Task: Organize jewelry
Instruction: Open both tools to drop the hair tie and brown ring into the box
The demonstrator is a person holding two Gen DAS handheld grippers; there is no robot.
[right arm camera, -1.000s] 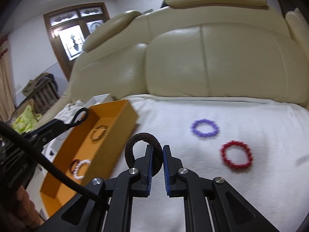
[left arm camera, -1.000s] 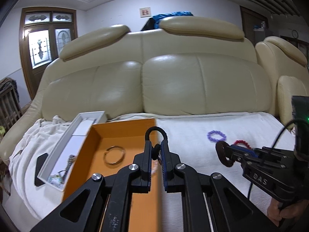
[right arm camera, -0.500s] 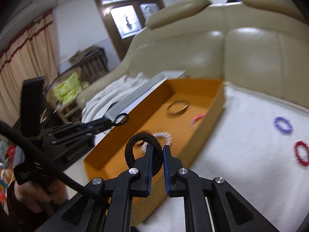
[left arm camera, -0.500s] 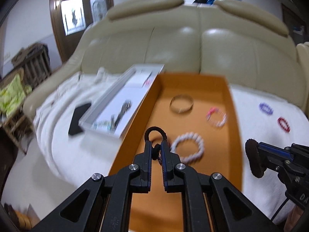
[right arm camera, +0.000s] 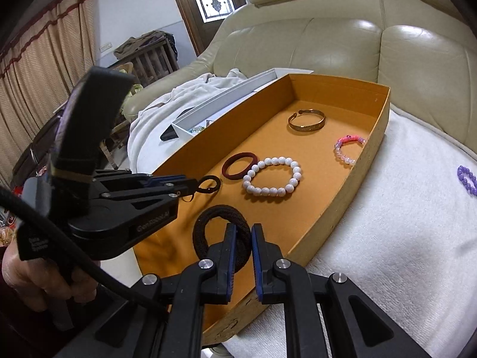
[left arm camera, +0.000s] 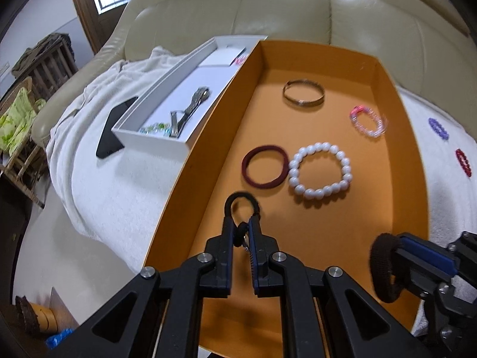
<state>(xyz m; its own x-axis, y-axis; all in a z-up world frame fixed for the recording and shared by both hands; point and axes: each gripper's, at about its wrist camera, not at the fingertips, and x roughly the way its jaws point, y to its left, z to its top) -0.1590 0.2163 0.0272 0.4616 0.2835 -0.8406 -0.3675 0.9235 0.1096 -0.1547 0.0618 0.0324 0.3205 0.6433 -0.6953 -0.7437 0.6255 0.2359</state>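
Four pieces lie in the orange tray (left arm camera: 384,68); left gripper (left arm camera: 242,223) and right gripper (right arm camera: 242,232) each pinch a hair tie above it (purple (left arm camera: 438,128) and red (left arm camera: 463,162) bracelets remain outside).

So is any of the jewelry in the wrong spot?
Yes, two bead bracelets, the purple bracelet and the red bracelet, lie loose on the white blanket, outside the orange box that holds the other bracelets.

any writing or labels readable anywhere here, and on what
Raised lettering on the black plastic body of the left gripper: too blurred to read.
Small white print on the black tag by its cable: too small to read.
No other text shows on the orange cardboard tray or elsewhere.
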